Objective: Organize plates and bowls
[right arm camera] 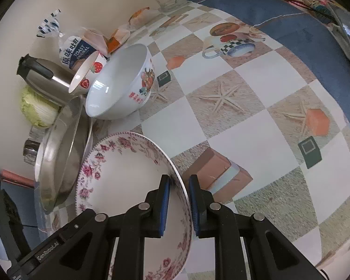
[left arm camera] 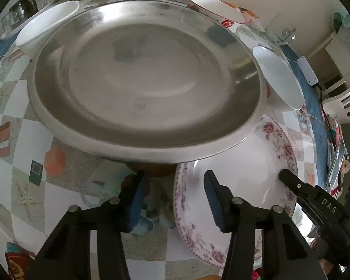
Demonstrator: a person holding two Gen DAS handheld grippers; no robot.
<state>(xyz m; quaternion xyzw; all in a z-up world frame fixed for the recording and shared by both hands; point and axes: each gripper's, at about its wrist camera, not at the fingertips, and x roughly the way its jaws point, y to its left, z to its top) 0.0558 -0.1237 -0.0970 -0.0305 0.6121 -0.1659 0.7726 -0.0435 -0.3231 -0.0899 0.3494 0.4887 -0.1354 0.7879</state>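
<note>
The right tongs (right arm camera: 177,200) pinched the rim of the floral plate (right arm camera: 128,186), which lay on the table (right arm camera: 245,116). The left tongs (left arm camera: 172,193) hung half open and empty at that plate's other edge, below the steel plate (left arm camera: 147,79). White bowls (left arm camera: 277,77) stood beyond.

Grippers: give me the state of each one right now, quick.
Left gripper: open, its right pad over the floral plate, gripping nothing.
Right gripper: shut on the floral plate's rim.
</note>
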